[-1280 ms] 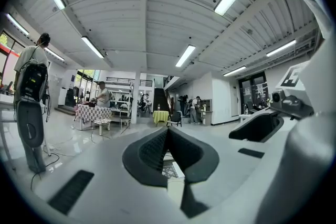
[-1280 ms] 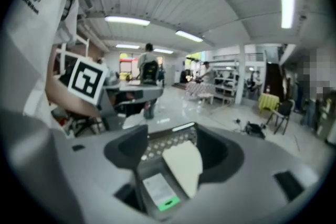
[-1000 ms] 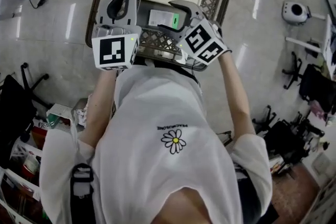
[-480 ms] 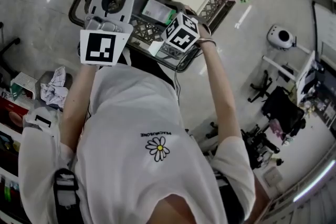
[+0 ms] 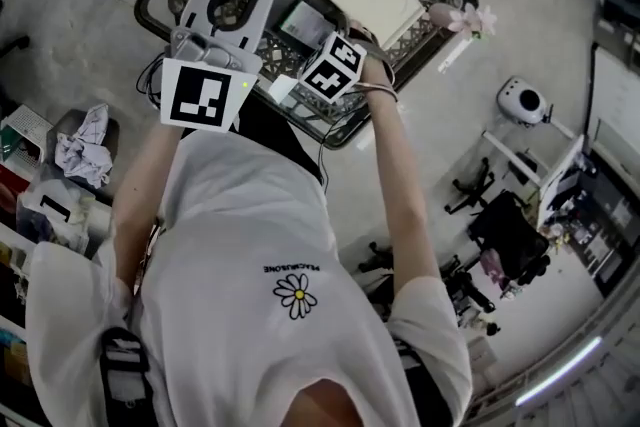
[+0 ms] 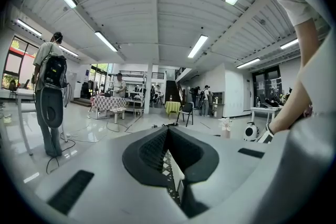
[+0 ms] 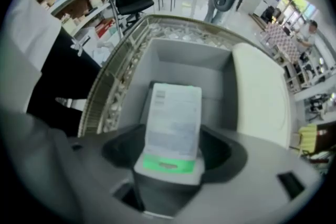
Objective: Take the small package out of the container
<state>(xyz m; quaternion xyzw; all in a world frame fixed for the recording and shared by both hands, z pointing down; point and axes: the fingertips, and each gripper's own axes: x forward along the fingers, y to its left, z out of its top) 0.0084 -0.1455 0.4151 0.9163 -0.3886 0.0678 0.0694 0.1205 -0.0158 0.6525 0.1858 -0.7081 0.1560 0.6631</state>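
Quick update: the right gripper [image 7: 168, 157] has dropped in since a second ago. Back then it sat above the package [image 7: 174, 113] with the green-striped end showing beside it. Now its jaws are pinching that near, green-striped end, one on each side. So I reckon the grab is done and only the lift out is left. The package is still in or just over the grey bin [image 7: 157, 60] inside the basket [image 7: 110, 97]. Can't tell from here whether it's off the bin floor yet. The head view has also swung round, so the basket now sits far-left of centre up there.

The left gripper [image 6: 168, 136] hasn't really joined in. Its jaws are pressed together at the tips with nothing in them, and it hangs over the near-left rim of the basket.

About the views: the head view shows me both arms and where the basket is, but the right marker cube covers the actual pinch. Only the right gripper view shows that, plus the white box [image 7: 260, 92] just right of the bin. The left gripper view is no use for the package. It points out across the hall at lights and people, with just a sliver of basket lattice behind its jaws.
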